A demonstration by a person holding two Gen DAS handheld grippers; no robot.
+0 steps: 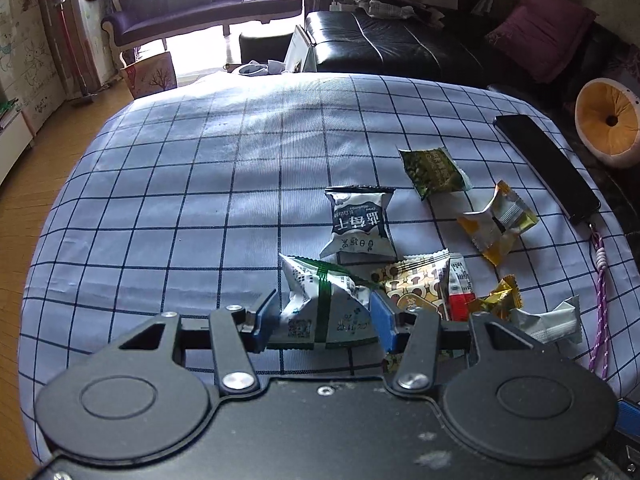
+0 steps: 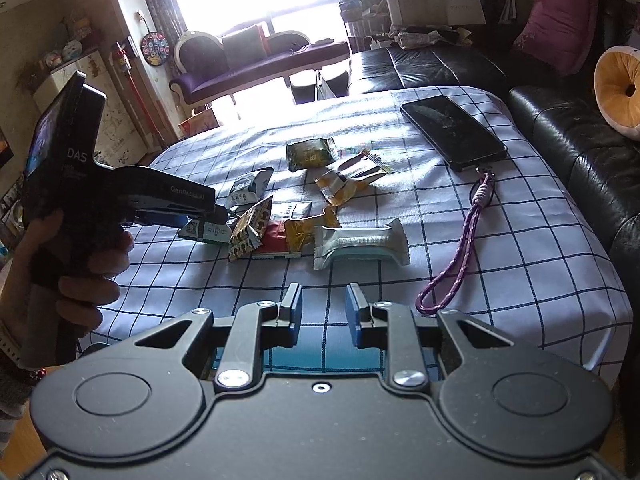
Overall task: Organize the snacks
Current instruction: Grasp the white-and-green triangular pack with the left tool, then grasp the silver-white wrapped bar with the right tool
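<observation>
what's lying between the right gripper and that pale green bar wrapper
Nothing: in the right wrist view only bare checked cloth lies between the right gripper and the pale bar.

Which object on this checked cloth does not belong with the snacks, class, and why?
The black phone with its purple lanyard, lying at the cloth's right edge beyond the packets. It is the only non-snack there. The snack packets themselves lie in a loose, overlapping jumble, several crumpled.
</observation>
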